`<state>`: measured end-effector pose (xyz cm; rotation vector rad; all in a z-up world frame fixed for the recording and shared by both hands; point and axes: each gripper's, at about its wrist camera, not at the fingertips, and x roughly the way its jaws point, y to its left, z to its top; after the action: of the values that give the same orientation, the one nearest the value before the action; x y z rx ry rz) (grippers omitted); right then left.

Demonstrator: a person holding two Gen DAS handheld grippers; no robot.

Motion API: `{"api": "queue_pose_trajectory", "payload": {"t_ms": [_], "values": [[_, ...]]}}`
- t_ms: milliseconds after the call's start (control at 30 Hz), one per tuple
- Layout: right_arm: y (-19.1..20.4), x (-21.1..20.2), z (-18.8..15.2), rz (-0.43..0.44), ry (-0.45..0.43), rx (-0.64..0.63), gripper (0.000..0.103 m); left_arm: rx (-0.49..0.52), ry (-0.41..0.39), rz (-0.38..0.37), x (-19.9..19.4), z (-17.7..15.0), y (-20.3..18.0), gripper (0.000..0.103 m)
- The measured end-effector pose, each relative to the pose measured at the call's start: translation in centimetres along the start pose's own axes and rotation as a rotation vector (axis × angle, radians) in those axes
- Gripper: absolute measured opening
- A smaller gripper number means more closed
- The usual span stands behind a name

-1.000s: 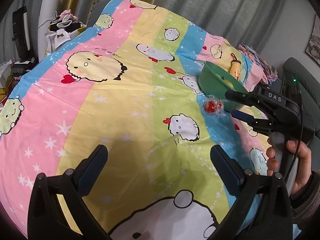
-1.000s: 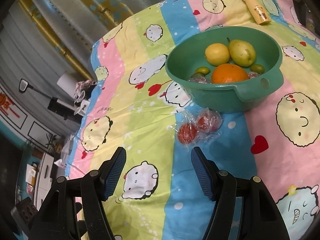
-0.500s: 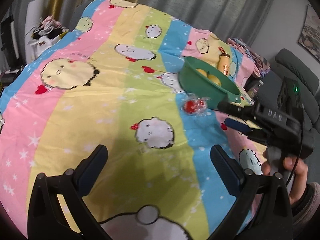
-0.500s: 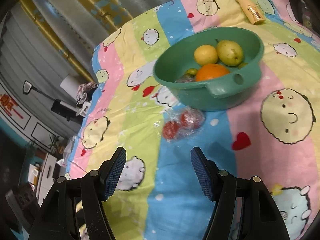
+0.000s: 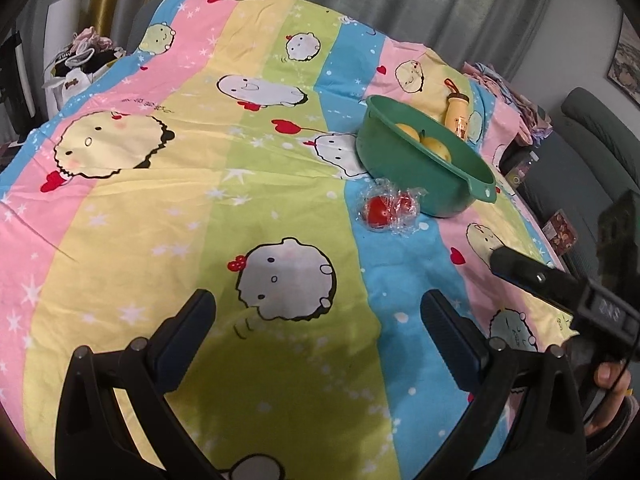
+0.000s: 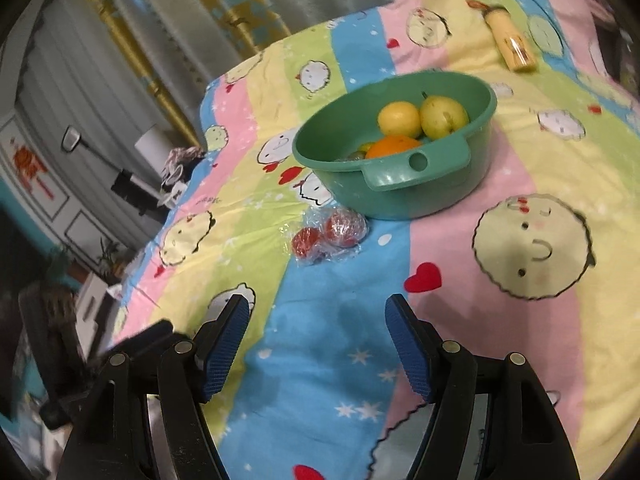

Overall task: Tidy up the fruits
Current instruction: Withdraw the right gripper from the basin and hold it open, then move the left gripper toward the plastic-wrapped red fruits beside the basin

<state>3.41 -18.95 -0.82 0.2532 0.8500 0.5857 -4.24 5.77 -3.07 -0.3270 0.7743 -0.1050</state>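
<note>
Two spread tools hovering over a striped cartoon sheet, short of the fruit.

The left tool [image 5: 316,316] is standing wide with nothing between its fingers; the right tool [image 6: 316,332] is also gaping, its jaws having just been opening, and holding nothing. A green bowl [image 6: 400,184] is sitting on the sheet [image 5: 280,380] with a lemon [image 6: 399,118], a pear [image 6: 443,117] and an orange [image 6: 390,147] inside. Wrapped tomatoes [image 6: 330,234] are lying just beside the bowl. A yellow bottle [image 6: 510,42] is lying beyond it.
</note>
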Motion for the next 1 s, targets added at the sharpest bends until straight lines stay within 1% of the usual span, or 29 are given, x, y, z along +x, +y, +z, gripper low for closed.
{"api": "queue_pose_trajectory", "payload": {"t_ms": [100, 300, 367, 433, 567, 667, 767, 867, 933, 1000], "values": [[-0.2, 0.0, -0.2, 0.017, 0.009, -0.027, 0.071, -0.001, 0.002, -0.011, 0.6, 0.4, -0.3, 0.103], [-0.8, 0.7, 0.2, 0.01, 0.023, -0.058, 0.071, 0.019, 0.002, -0.007, 1.9, 1.6, -0.8, 0.103], [-1.1, 1.1, 0.6, 0.011, 0.026, -0.062, 0.071, 0.039, -0.005, -0.001, 2.5, 2.2, -1.1, 0.103], [-1.5, 1.3, 1.0, 0.002, 0.021, -0.063, 0.071, 0.068, -0.013, 0.021, 2.9, 2.6, -1.7, 0.103], [-2.6, 1.7, 2.0, 0.011, 0.021, -0.029, 0.071, 0.138, -0.004, 0.048, 4.5, 3.4, -3.0, 0.103], [-3.4, 2.1, 2.5, 0.034, 0.027, -0.009, 0.071, 0.145, 0.014, 0.031, 5.5, 3.6, -3.5, 0.103], [-3.7, 2.5, 2.9, 0.048, 0.037, -0.018, 0.071, 0.145, 0.03, 0.015, 6.4, 4.0, -3.9, 0.103], [-3.8, 3.0, 3.3, 0.078, 0.052, -0.017, 0.071, 0.135, 0.038, -0.012, 7.0, 4.3, -4.1, 0.103], [-4.2, 3.5, 3.6, 0.139, 0.068, 0.022, 0.071, 0.127, 0.049, -0.031, 7.5, 4.6, -4.1, 0.103], [-4.7, 4.1, 3.8, 0.216, 0.085, 0.082, 0.071, 0.13, 0.054, -0.033, 7.8, 4.8, -4.3, 0.102]]}}
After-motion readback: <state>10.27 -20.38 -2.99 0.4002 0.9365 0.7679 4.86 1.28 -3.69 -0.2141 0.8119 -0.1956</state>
